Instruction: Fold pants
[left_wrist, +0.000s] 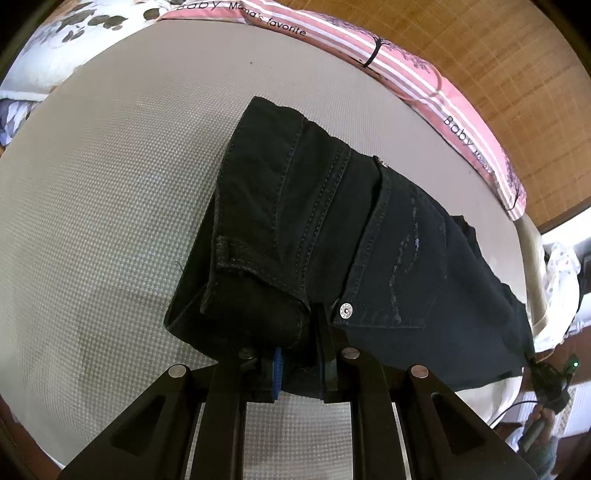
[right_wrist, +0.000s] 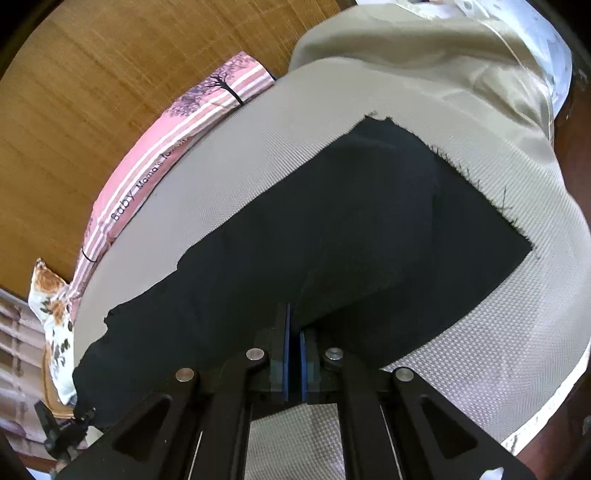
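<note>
Black jeans lie across a grey textured mattress. In the left wrist view the waistband end with a back pocket and a silver rivet faces me. My left gripper is shut on the waistband edge, with thick denim between its blue pads. In the right wrist view the leg part of the jeans stretches away to a frayed hem. My right gripper is shut on the near edge of the leg, lifting a fold of cloth.
A pink striped cloth runs along the mattress's far edge, against a wooden wall. A floral pillow lies at the far left. A beige sheet is bunched at the foot end. The mattress edge drops off on the right.
</note>
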